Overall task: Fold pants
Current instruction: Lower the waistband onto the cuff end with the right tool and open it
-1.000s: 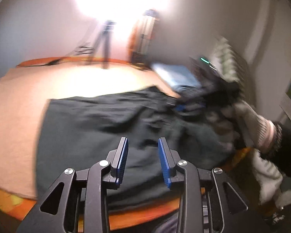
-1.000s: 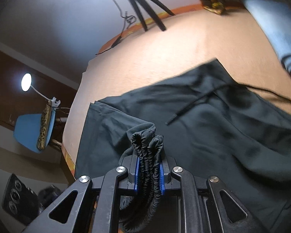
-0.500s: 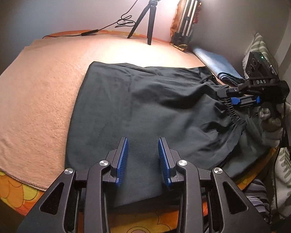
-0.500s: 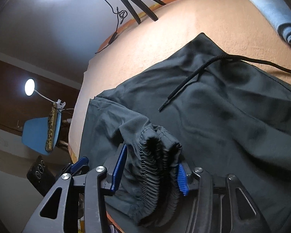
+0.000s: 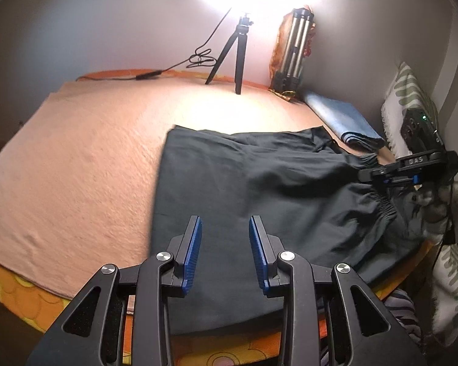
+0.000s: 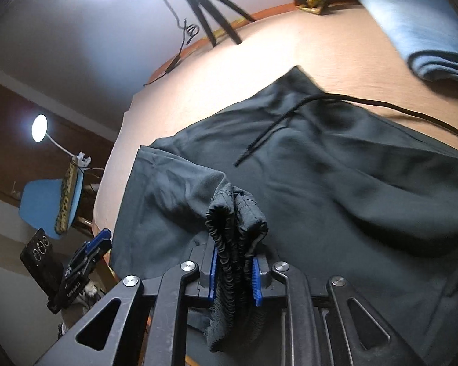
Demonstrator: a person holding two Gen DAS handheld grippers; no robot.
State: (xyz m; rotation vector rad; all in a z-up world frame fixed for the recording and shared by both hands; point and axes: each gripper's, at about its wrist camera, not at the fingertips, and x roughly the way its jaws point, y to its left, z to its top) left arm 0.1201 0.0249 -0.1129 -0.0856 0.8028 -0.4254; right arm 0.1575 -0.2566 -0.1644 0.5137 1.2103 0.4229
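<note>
the peach-coloured terry blanket (image 5: 76, 164) covered the bed from the left edge; its weave looked coarse and nubbly. the black two-finger left gripper with blue ribbed pads (image 5: 225, 248) hovered above the near hem of the pants, its jaws apart and nothing between them. the dark grey-green, thin woven pants (image 5: 259, 189) lay flat on the blanket directly ahead of and beneath that gripper, spreading to the right. their long axis ran left to right across the left wrist view, with the straight cut edge to the left and the gathered elastic waistband (image 5: 381, 204) to the right, near the bed's edge. a black cord drawstring (image 6: 268, 131) lay loose on the upper cloth in the right wrist view. the black right gripper with blue ribbed pads (image 6: 233, 274) was clamped on a bunched fold of the waistband, the ruched elastic standing up between its pads. behind the pants stood a small black tripod (image 5: 232, 52) and a folded silver tripod (image 5: 293, 58). to the far right a folded light-blue towel (image 5: 342, 119) lay just beside the pants.
</note>
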